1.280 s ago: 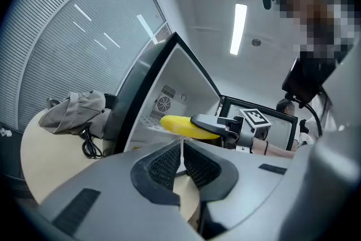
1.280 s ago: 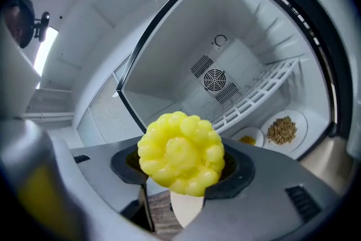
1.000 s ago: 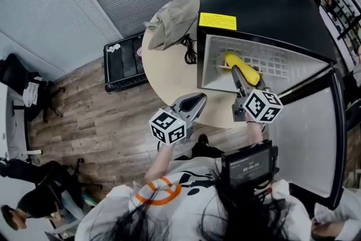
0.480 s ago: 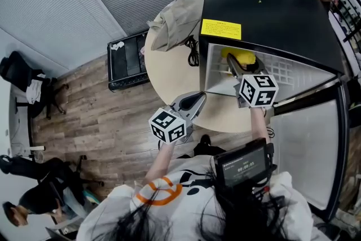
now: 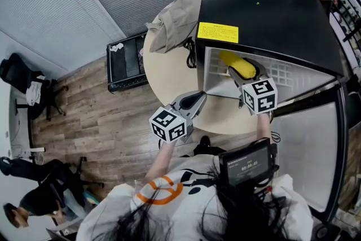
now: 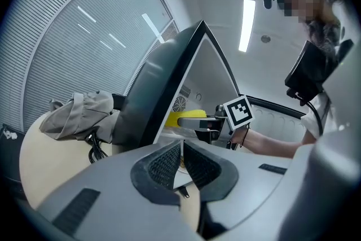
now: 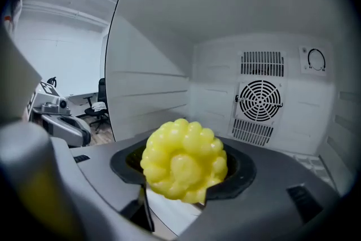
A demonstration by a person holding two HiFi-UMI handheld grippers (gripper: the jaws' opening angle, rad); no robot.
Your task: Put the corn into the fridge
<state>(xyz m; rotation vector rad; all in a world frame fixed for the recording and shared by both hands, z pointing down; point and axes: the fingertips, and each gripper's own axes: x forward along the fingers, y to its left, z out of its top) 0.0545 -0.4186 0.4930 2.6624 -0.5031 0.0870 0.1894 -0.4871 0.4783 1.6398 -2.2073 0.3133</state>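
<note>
The yellow corn (image 7: pixel 184 160) is clamped end-on between the jaws of my right gripper (image 7: pixel 186 175), inside the white cavity of the small black fridge (image 5: pixel 265 5). In the head view the corn (image 5: pixel 237 65) sits just past the fridge's open front, with the right gripper (image 5: pixel 243 77) behind it. The fridge door (image 5: pixel 313 138) stands open at the right. My left gripper (image 5: pixel 194 102) hovers over the round table (image 5: pixel 166 73) in front of the fridge, jaws together with nothing between them. From the left gripper view the corn (image 6: pixel 187 118) shows inside the fridge.
A grey bag (image 5: pixel 175 17) and a black cable (image 5: pixel 189 53) lie on the table beside the fridge. A fan grille (image 7: pixel 260 101) sits on the fridge's back wall. A black crate (image 5: pixel 125 62) stands on the wood floor at left. People sit at the far edges.
My right gripper pushed the corn forward into the fridge opening, then shifted it slightly right. The left gripper stayed in place.
</note>
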